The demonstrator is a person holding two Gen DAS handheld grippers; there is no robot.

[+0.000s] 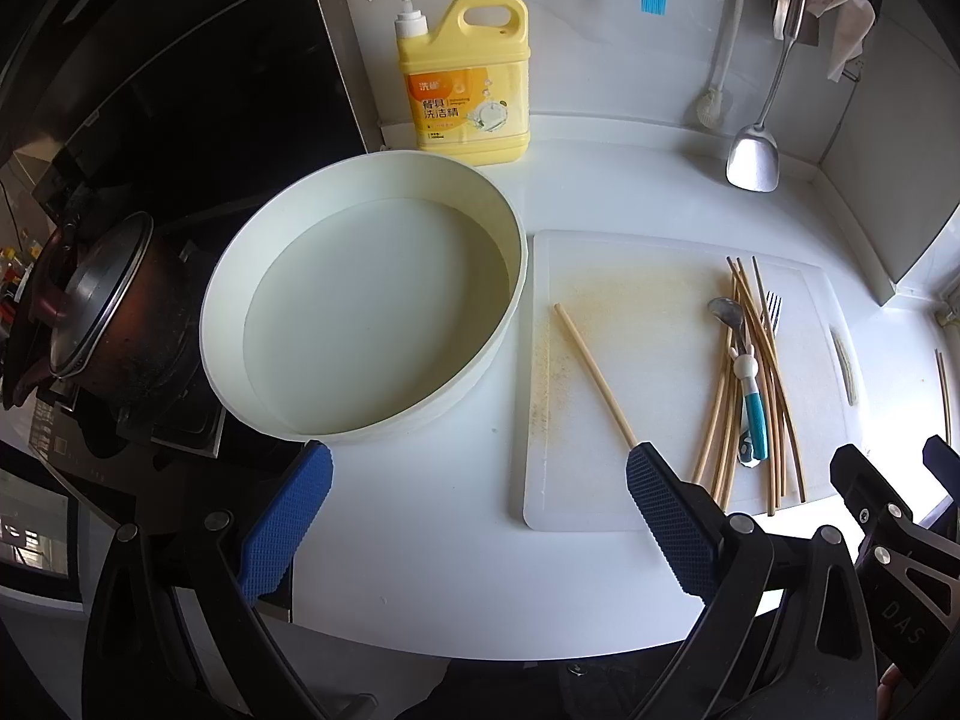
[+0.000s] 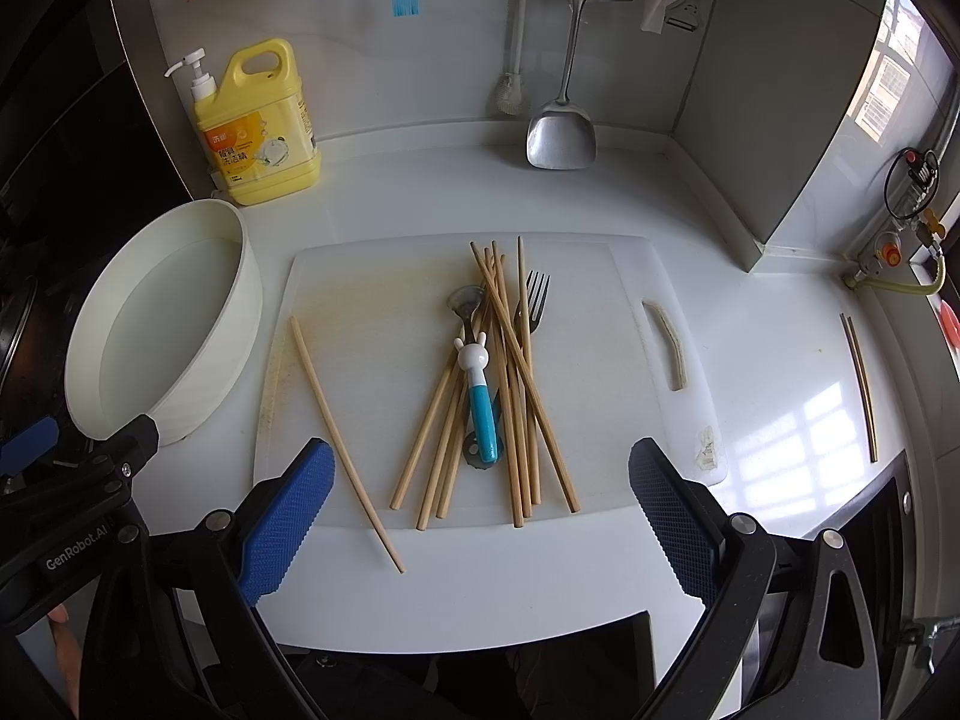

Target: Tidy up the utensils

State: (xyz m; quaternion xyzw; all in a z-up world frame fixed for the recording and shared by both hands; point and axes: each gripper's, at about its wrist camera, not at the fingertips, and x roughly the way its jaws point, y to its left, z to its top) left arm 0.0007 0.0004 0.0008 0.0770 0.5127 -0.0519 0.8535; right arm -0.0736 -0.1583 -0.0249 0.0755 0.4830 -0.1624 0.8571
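Observation:
A heap of wooden chopsticks (image 2: 510, 396) lies on a white cutting board (image 2: 612, 420), mixed with a metal fork (image 2: 536, 300) and a spoon with a blue rabbit handle (image 2: 480, 408). One single chopstick (image 2: 345, 444) lies apart on the board's left side, also seen as the lone chopstick (image 1: 594, 375) in the left wrist view. A pair of chopsticks (image 2: 861, 384) rests on the counter far right. My right gripper (image 2: 480, 492) hangs open above the board's near edge. My left gripper (image 1: 480, 498) is open over the counter between the white basin (image 1: 480, 360) and the board (image 1: 660, 468).
The white round basin (image 2: 198, 360) holds water at the left. A yellow detergent bottle (image 2: 264, 132) stands behind it. A steel spatula (image 2: 561, 132), a brush and a blue silicone brush (image 2: 405, 0) hang on the back wall. A dark pot (image 1: 102, 324) sits on the stove at far left.

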